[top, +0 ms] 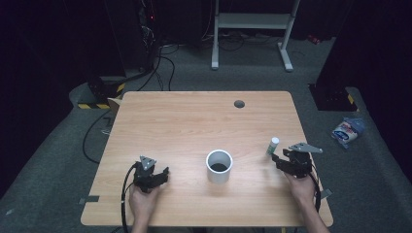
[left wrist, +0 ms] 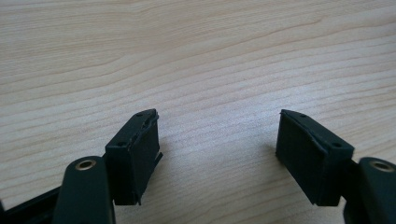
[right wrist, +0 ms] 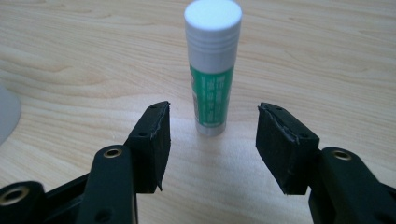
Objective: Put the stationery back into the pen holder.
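A white glue stick with a green label stands upright on the wooden table, right of centre. My right gripper sits just behind it and is open. In the right gripper view the glue stick rises in line with the gap of the right gripper, and neither pad touches it. A white cup stands at the middle front of the table; its rim shows at the left edge. My left gripper rests at the front left, open, and between the tips of the left gripper lies bare wood.
A grey round cable port is set in the table's far side. On the floor lie a blue and white packet at the right and black cables at the back left. A white metal frame stands behind.
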`<state>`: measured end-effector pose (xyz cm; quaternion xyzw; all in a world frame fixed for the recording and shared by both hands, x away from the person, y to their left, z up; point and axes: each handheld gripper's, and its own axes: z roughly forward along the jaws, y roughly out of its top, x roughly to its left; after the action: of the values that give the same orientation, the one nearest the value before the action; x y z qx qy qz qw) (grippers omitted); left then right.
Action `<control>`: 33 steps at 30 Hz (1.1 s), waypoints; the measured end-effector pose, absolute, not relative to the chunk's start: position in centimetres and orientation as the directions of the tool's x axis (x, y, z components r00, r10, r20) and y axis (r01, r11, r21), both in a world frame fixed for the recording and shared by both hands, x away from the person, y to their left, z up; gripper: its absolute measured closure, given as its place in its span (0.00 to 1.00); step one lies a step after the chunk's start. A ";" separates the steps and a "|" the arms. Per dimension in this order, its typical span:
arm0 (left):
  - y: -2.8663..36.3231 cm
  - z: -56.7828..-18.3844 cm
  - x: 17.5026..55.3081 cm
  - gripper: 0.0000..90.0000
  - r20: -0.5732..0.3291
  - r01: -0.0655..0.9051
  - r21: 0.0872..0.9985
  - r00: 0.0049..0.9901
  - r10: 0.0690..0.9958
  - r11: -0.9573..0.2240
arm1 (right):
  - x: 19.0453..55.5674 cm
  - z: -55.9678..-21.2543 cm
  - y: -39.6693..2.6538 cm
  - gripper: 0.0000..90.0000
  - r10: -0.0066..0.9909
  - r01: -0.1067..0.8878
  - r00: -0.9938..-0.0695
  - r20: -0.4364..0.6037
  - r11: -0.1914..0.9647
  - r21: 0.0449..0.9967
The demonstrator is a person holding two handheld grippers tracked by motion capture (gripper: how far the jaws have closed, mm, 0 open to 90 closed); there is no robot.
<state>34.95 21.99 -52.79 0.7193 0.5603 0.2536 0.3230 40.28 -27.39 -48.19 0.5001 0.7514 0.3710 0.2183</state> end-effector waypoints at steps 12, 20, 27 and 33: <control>22.0 -52.8 34.9 0.33 0.002 0.643 0.749 0.243 0.970 -0.162 | 42.0 -48.2 -26.5 0.53 0.923 0.607 -0.381 0.052 0.207 0.767; 22.0 -52.8 34.9 0.33 0.001 0.642 0.749 0.244 0.970 -0.162 | 42.7 -48.4 -26.1 0.58 0.925 0.612 -0.377 0.049 0.209 0.762; 22.0 -52.8 34.9 0.33 0.000 0.643 0.749 0.244 0.970 -0.161 | 43.0 -48.5 -25.9 0.65 0.923 0.609 -0.382 0.045 0.215 0.764; 22.0 -52.8 34.9 0.33 -0.002 0.643 0.749 0.242 0.970 -0.159 | 43.0 -48.4 -25.6 0.69 0.920 0.592 -0.391 0.021 0.234 0.771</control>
<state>34.95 22.00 -52.80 0.7183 0.5613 0.2524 0.3244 43.00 -25.58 -48.37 0.5028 0.7518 0.3608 0.2276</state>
